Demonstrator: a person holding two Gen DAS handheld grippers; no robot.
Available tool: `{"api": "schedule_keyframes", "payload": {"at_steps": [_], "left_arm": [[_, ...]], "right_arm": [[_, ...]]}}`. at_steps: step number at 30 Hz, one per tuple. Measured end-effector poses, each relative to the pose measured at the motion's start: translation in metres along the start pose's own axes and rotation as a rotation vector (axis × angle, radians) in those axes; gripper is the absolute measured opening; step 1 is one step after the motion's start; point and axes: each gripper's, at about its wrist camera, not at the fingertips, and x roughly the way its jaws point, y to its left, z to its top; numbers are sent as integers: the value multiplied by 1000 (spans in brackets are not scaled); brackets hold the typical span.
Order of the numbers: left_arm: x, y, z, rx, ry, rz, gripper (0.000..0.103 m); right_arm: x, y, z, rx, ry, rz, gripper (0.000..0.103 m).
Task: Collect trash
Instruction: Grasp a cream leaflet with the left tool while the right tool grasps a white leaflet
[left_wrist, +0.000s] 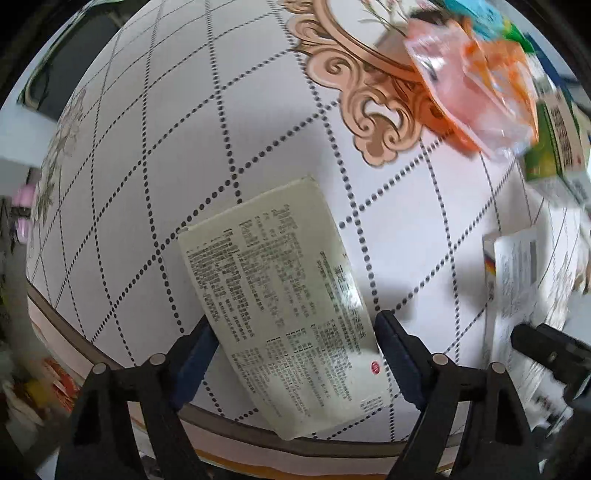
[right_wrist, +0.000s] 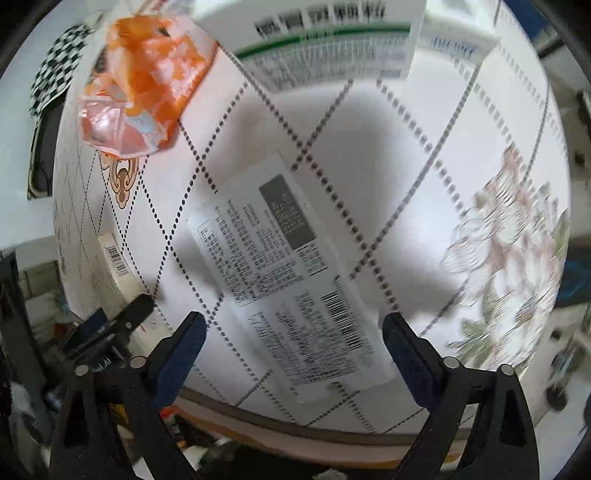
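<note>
A cream carton printed with small black text lies slanted near the table's front edge, its lower end reaching over the edge. My left gripper points straight down over it, jaws open, blue pads close beside its two long sides; no clear press shows. A flat white packet with a grey label and a barcode lies on the table under my right gripper. That gripper is open, its pads well clear of the packet. The same packet shows at the right of the left wrist view.
The round table has a white cloth with dotted diamonds. An orange and pink wrapper lies farther back, beside a green and white box. A checkered cloth hangs past the far left edge.
</note>
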Motion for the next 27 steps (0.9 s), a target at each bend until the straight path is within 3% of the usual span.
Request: {"api": "schedule_keyframes", "payload": {"at_steps": [3,8,10,12,15,18,22,27], "left_arm": [[-3,14,15,-103,3,-51,84],[-6,35,17,-221,-3,-54,79],[-9,34,11,-176,-27,-46,72],[-11,21,5,-76,-36,-12,72],[-12,2,5,78,-41,32,73],[-5,2,10,52,-14,21,73],[-2,17,7,49,-27,31,74],[-1,16,-3,51,-40,36,74]], "right_arm": [[-3,9,-2,-123,-58,-73,100],[8,37,-15,-296,-118,-212,100],[12,39,-19,-312,-132,-251,97],[14,47,-28,-292,-157,-281,84],[5,24,-35,-132,-137,-245,76],[-4,15,-29,-49,-123,-211,77],[5,30,-28,-103,-112,-277,79],[6,35,-34,-119,-112,-279,80]]}}
